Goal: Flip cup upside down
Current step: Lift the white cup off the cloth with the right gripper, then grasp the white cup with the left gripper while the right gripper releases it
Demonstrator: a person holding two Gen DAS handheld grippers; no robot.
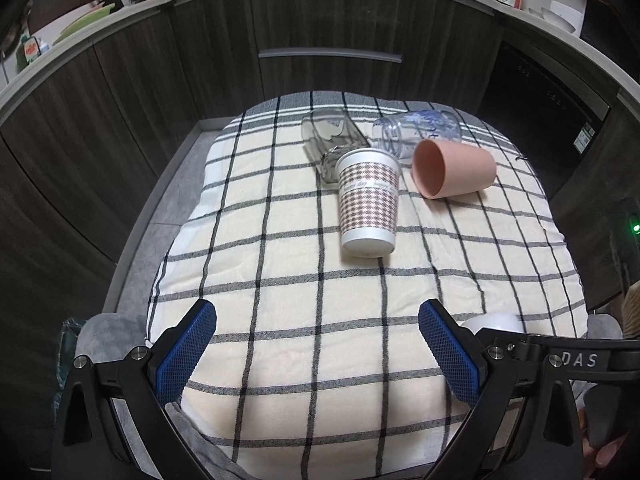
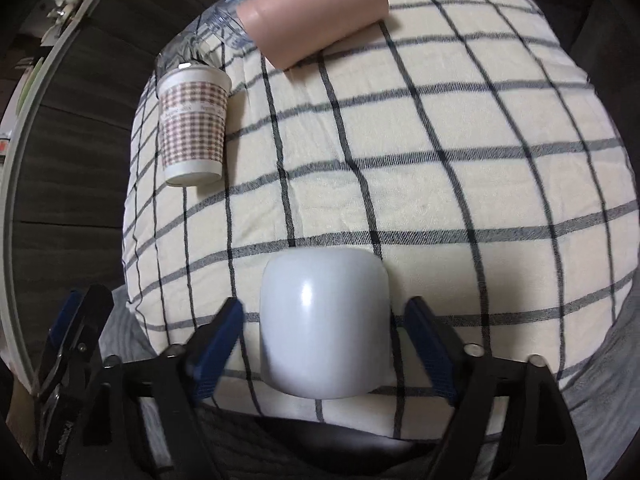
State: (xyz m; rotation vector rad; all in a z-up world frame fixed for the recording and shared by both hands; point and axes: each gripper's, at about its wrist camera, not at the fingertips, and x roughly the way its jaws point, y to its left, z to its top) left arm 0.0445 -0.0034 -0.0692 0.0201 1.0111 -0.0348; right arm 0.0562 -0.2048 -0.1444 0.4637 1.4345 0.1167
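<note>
A white cup [image 2: 324,328] stands between the open fingers of my right gripper [image 2: 326,320], near the front edge of the checked cloth [image 2: 440,184]. The fingers stand a little apart from its sides. Its top is hidden, so I cannot tell which way up it stands. A sliver of it shows in the left wrist view [image 1: 494,322] behind the right finger. My left gripper [image 1: 318,326] is open and empty above the cloth's near part [image 1: 280,280].
A paper cup with a houndstooth print [image 1: 368,204] [image 2: 194,120] lies on its side. A pink cup [image 1: 452,168] [image 2: 316,12] and two clear glasses [image 1: 332,140] [image 1: 416,130] lie on their sides behind it. Dark cabinets [image 1: 320,32] stand beyond the table.
</note>
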